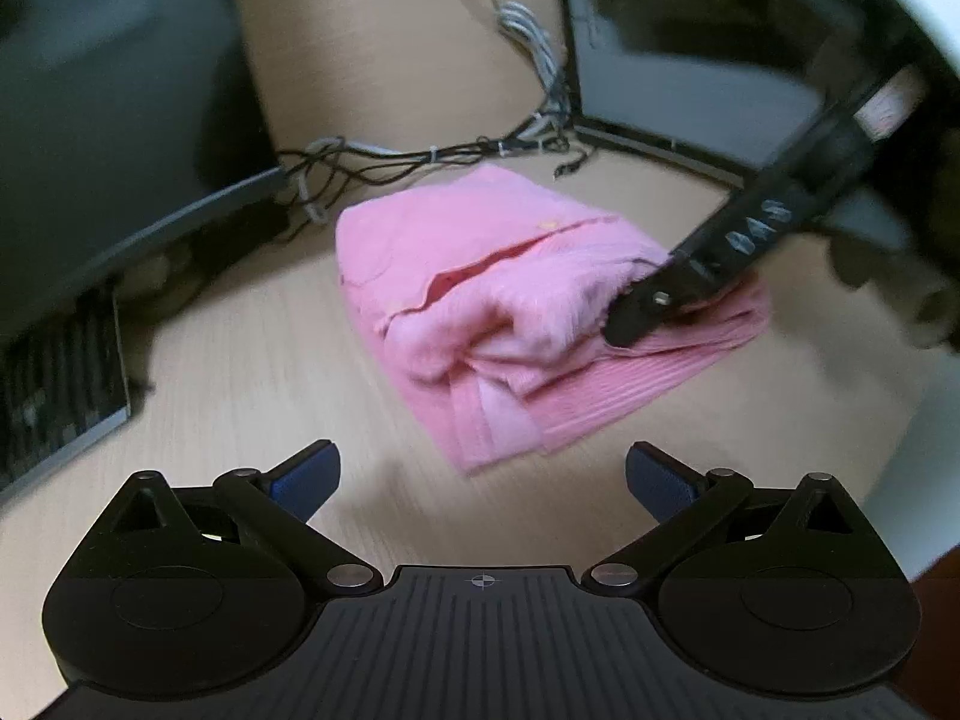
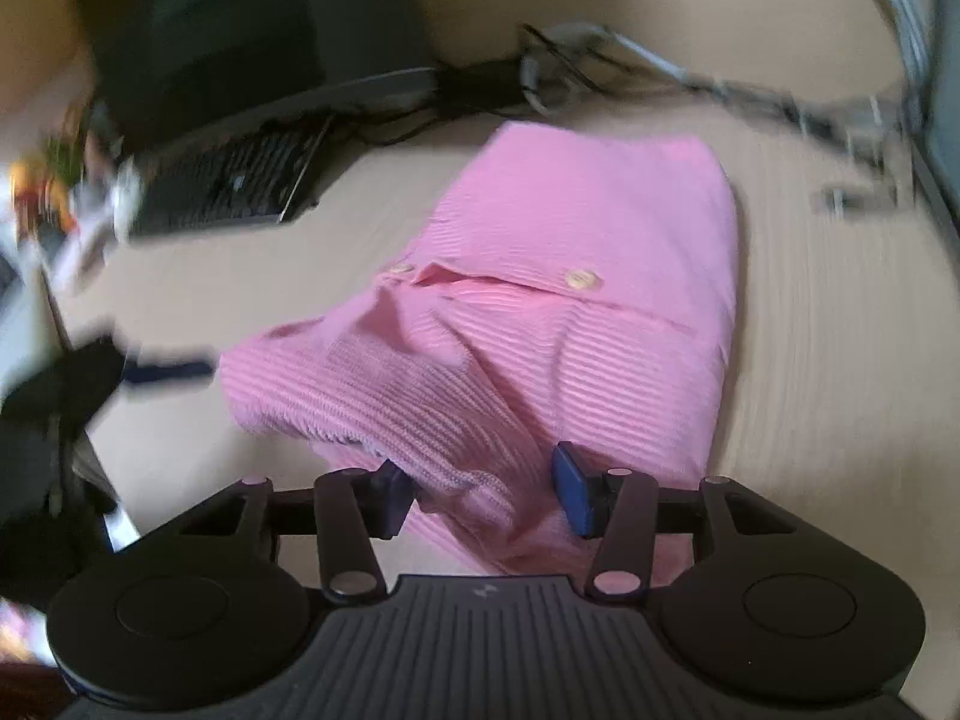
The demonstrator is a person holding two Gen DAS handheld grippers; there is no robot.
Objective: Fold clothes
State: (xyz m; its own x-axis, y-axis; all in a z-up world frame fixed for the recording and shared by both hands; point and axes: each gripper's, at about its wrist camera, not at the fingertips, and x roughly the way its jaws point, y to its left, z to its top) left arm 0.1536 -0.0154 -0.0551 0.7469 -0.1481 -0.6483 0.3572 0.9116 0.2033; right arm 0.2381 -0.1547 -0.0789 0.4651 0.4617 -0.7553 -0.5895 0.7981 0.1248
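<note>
A pink ribbed cardigan (image 1: 480, 252) lies partly folded in the middle of the pale wooden desk (image 1: 240, 372). In the right wrist view the cardigan (image 2: 600, 228) shows two light buttons (image 2: 581, 279) along its placket. My right gripper (image 2: 480, 495) has a bunched fold of its near edge between the fingers and is shut on it. The left wrist view shows that gripper (image 1: 624, 324) reaching in from the right onto the cardigan's right side. My left gripper (image 1: 483, 480) hovers in front of the cardigan's near corner, open, with nothing between its fingers.
A black keyboard (image 1: 54, 384) lies at the left, and shows again in the right wrist view as the keyboard (image 2: 234, 186). A dark monitor (image 1: 108, 90) stands behind it, another monitor (image 1: 690, 48) at the back right. Tangled cables (image 1: 420, 156) run just behind the cardigan.
</note>
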